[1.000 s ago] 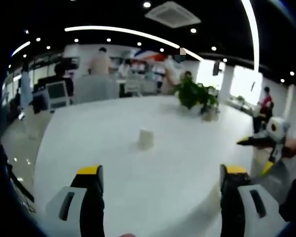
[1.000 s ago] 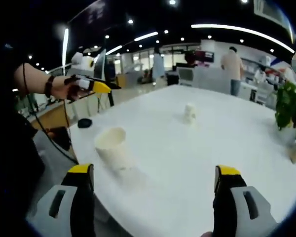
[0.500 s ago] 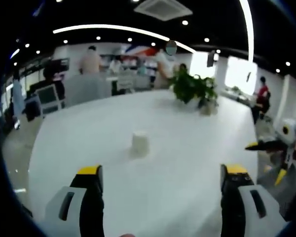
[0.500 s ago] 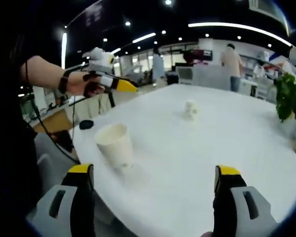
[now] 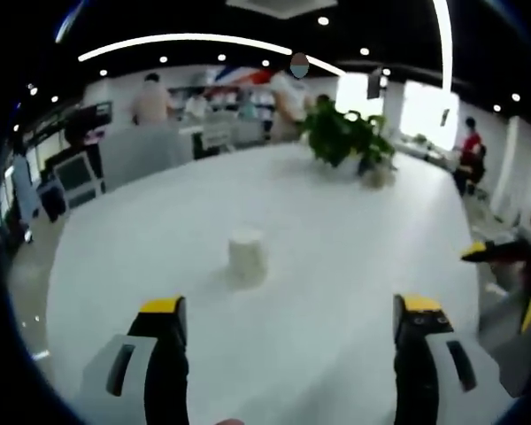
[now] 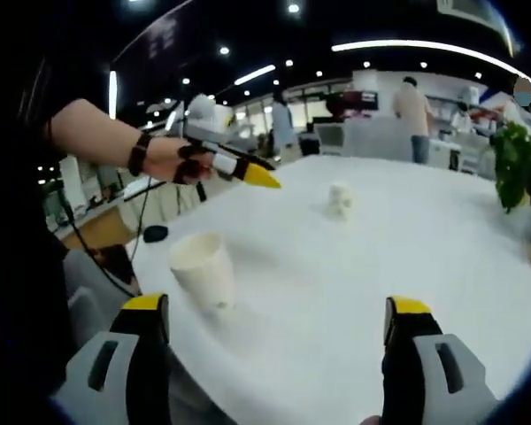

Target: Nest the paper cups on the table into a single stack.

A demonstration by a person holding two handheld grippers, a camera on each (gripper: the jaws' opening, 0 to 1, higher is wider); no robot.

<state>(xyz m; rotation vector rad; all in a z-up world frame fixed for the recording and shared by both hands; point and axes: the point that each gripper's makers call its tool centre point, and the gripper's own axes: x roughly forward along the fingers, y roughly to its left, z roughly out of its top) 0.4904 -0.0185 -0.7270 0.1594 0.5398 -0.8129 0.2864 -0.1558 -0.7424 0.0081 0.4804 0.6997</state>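
Note:
Two white paper cups stand on a round white table (image 5: 336, 230). The far cup (image 5: 247, 257) sits mid-table, ahead of my left gripper (image 5: 292, 323), which is open with nothing between its jaws. In the right gripper view the same far cup (image 6: 339, 200) stands beyond the near cup (image 6: 202, 268), which is upright by the table (image 6: 380, 266) edge. My right gripper (image 6: 270, 323) is open and empty, with the near cup ahead and to its left. A hand holds the left gripper (image 6: 239, 168) above the table's left side. The right gripper (image 5: 513, 261) enters at the right edge.
A potted green plant (image 5: 345, 137) stands at the table's far side, also seen as the plant (image 6: 518, 168) at the right edge. People and desks fill the office behind. A small dark object (image 6: 155, 234) lies beyond the table's left edge.
The left gripper has come forward over the table, so the far cup looms larger in its view. In the right gripper view the hand holding it has swung rightward over the tabletop.

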